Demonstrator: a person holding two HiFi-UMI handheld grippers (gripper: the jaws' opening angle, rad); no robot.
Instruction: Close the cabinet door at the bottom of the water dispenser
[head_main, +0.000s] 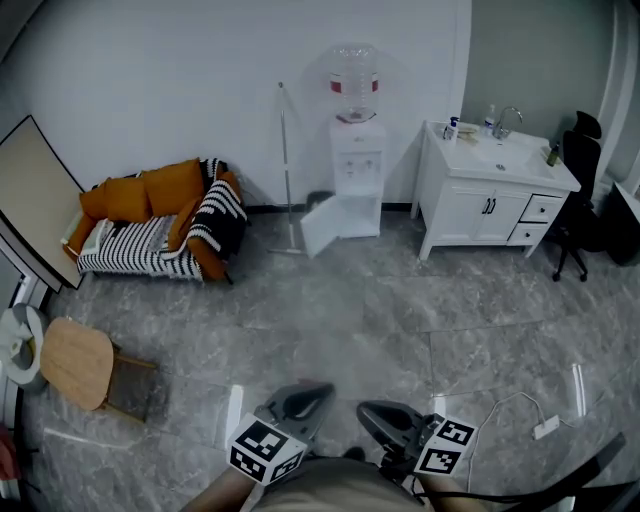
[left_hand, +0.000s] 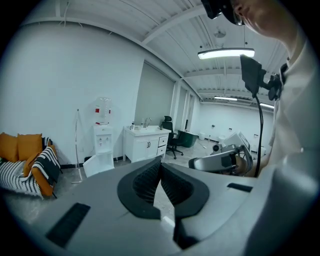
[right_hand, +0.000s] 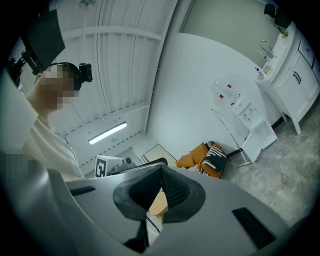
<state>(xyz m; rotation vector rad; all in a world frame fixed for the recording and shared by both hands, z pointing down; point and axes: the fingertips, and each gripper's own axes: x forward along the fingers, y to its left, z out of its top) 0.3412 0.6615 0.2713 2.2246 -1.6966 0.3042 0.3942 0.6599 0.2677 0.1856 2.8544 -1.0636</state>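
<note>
The left gripper (left_hand: 160, 163) has its two ribbed jaws pressed together at the tips and holds nothing. The right gripper (right_hand: 161, 169) is closed in the same way, tip against tip, and is empty too. In the head view both are low at the bottom edge, side by side and close to the person's body, each with a marker cube (head_main: 265, 450) of black and white squares. Ahead of them lies a floor (head_main: 400, 310) of large grey stone-like tiles, with a white plug strip (head_main: 545, 428) and its cable at the right. Well apart from both grippers, against the white back wall, stands the white water dispenser (head_main: 357, 180) with a clear bottle (head_main: 353, 80) on top. The cabinet door (head_main: 320, 226) at its bottom stands open, swung out to the left. A thin pole (head_main: 286, 165) leans on the wall just beside it. Further left is a sofa (head_main: 150, 235) with orange cushions and a striped blanket. To the right is a white wash cabinet (head_main: 490, 195) with a tap, then a black office chair (head_main: 582, 190). The bottle carries a red label, but its print is too small to read. The head view shows plainly a wooden chair (head_main: 78, 362) near the left edge. The gripper views alone show the ceiling with its long lamp (left_hand: 226, 53), and the left gripper view shows the room going on far behind the wash cabinet.
</note>
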